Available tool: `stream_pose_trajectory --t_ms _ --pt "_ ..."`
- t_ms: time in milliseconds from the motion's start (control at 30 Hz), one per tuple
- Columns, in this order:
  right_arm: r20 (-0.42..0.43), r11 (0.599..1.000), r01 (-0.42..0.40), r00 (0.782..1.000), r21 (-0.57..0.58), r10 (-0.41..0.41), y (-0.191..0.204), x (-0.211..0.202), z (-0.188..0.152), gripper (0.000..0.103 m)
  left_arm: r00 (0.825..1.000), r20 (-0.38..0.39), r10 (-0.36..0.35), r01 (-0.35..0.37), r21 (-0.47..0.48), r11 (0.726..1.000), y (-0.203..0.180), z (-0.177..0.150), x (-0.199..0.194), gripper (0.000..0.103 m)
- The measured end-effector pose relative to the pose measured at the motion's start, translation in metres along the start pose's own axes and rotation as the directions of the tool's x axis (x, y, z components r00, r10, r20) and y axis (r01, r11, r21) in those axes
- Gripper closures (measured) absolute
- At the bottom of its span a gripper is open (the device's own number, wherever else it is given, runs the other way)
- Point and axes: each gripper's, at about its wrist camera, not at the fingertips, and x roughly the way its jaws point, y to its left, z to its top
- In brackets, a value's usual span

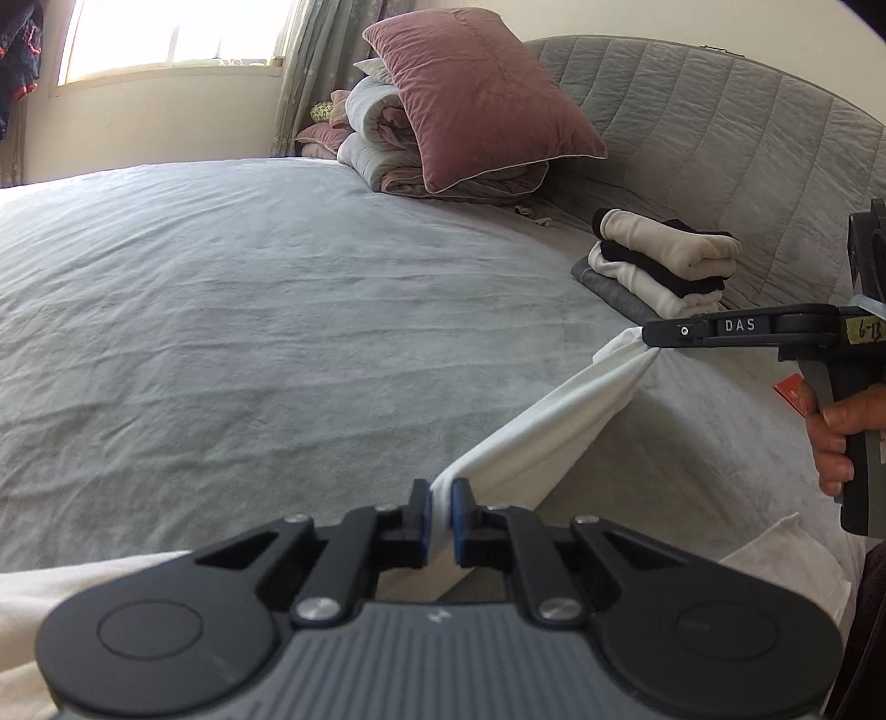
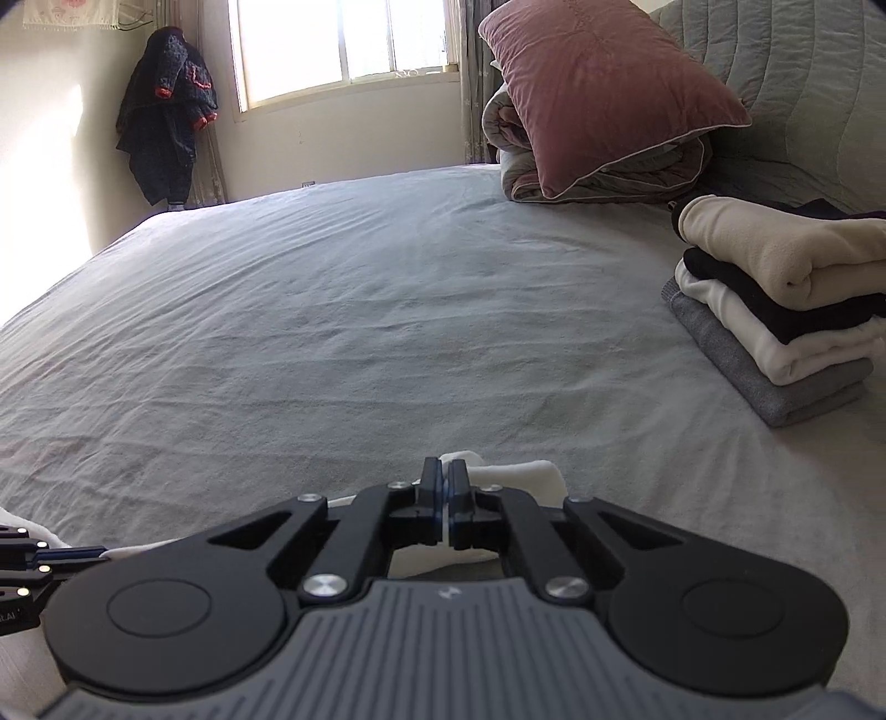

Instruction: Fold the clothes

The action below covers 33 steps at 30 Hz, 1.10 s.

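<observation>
Most of the white garment (image 1: 559, 426) hangs below my grippers, hidden by their bodies, so I cannot tell what kind it is. I work over a grey-sheeted bed (image 1: 249, 310) with a pink pillow (image 1: 482, 94), a folded stack (image 2: 786, 304) and a window (image 2: 343, 44) beyond. My left gripper (image 1: 441, 512) and right gripper (image 2: 444, 498) each pinch the garment's edge, stretched between them above the sheet.
</observation>
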Motion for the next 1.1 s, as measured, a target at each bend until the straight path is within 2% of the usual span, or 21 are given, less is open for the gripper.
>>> stream_pose_trajectory --t_ms 400,633,900,1100 --pt "0.081 1.000 0.010 0.997 -0.001 -0.010 0.016 -0.049 0.005 0.102 0.993 0.110 -0.043 0.041 0.016 0.999 -0.001 0.002 -0.046 0.096" --pt "0.139 1.000 0.015 0.990 -0.011 -0.013 0.026 -0.087 0.000 0.102 0.982 0.131 -0.136 0.133 0.034 0.991 0.003 -0.006 -0.070 0.096" --pt "0.144 0.998 0.039 0.989 -0.051 -0.031 0.033 -0.121 -0.037 0.102 0.968 0.061 -0.244 0.237 0.111 0.965 -0.004 -0.031 -0.087 0.096" --pt "0.072 0.999 0.042 0.997 -0.029 -0.040 0.033 -0.131 -0.076 0.102 0.965 -0.022 -0.260 0.261 0.090 0.961 -0.004 -0.061 -0.081 0.096"
